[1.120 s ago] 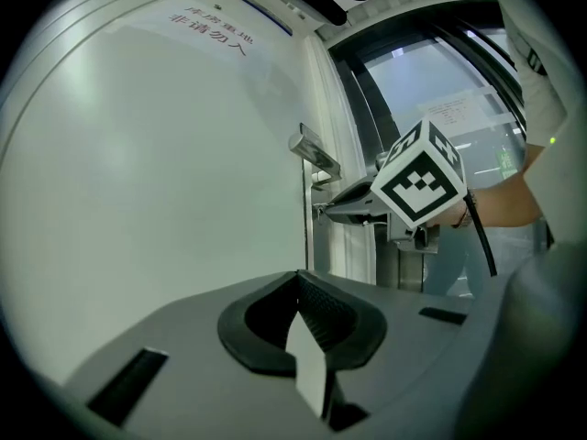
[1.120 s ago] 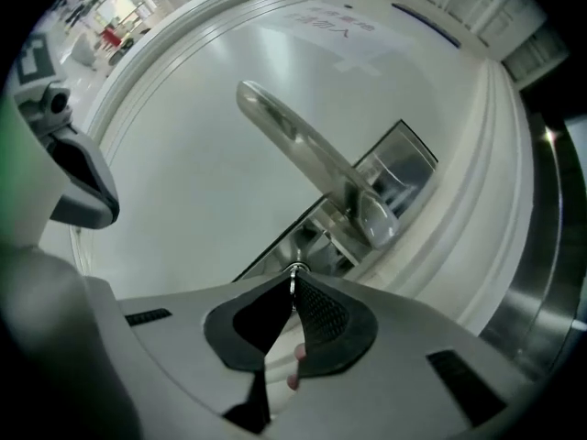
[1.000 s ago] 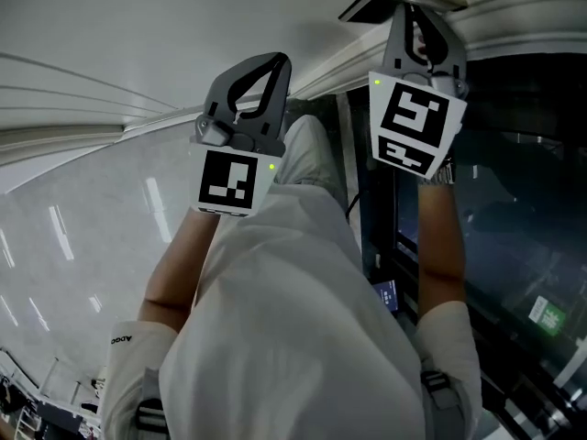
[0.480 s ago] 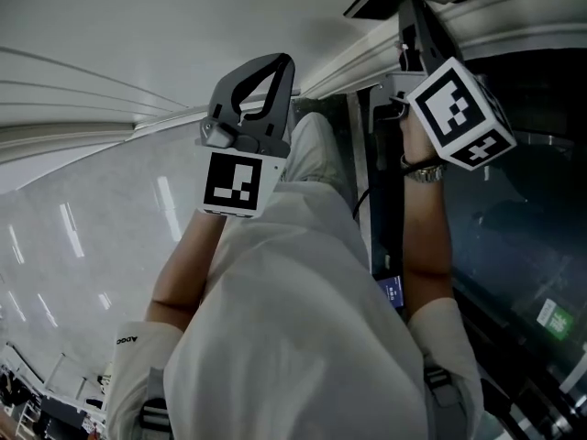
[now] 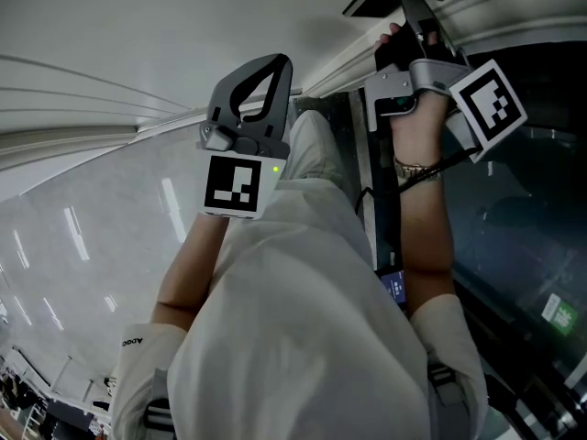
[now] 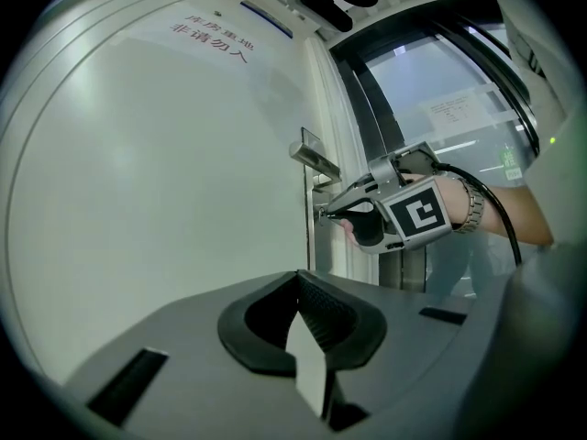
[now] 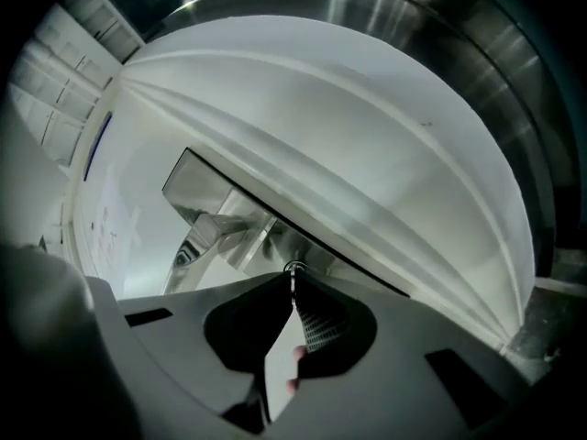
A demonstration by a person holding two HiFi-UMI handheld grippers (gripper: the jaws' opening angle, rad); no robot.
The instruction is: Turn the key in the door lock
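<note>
While the left gripper [image 6: 299, 278] is held shut and empty, well back from the white door [image 6: 165, 172], the door is not steadied. Below the handle [image 6: 316, 159], the key [image 7: 293, 280] is seated in the lock [image 7: 295, 268] and pinched at the very tips of the closed right gripper [image 6: 328, 213]. Risks noted: the thin key could be lost from the tips if torque is applied off-axis, or bent or jammed if the gripper is tilted sideways.

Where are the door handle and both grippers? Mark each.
door handle [image 6: 318, 159], left gripper view, lever's middle.
right gripper [image 6: 323, 214], left gripper view, between its fingertips.
left gripper [image 6: 297, 277], left gripper view, between its fingertips.
</note>
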